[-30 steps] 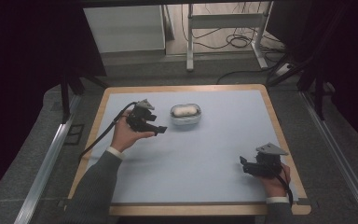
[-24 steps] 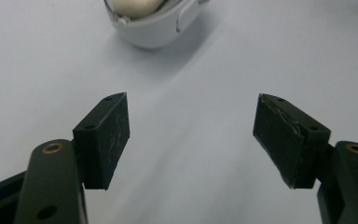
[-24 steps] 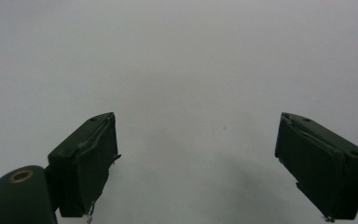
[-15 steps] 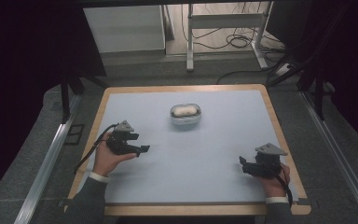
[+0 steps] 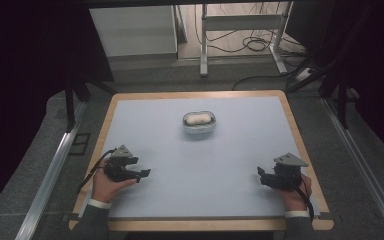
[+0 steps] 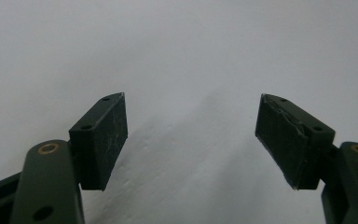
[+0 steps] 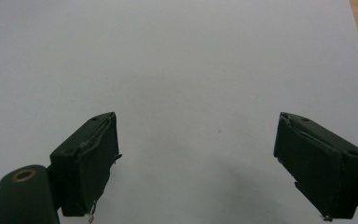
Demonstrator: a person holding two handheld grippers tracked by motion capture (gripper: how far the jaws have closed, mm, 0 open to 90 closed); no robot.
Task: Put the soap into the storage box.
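One small oval clear container [image 5: 198, 123] at table's [image 5: 230, 165] far centre, holding white lump. Left gripper [image 5: 141, 174] and right gripper [image 5: 260, 176] well nearer than container, jaws spread wide, left's just opening, nothing between.

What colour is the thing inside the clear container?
White, inside the clear container; the high view shows it best.

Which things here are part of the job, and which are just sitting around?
Part of the job:
- small clear container with something white inside, alone on the table
- left gripper, open, holding nothing
- right gripper, open, holding nothing

Just sitting around:
- cables on the floor behind the table
- metal frame legs back there
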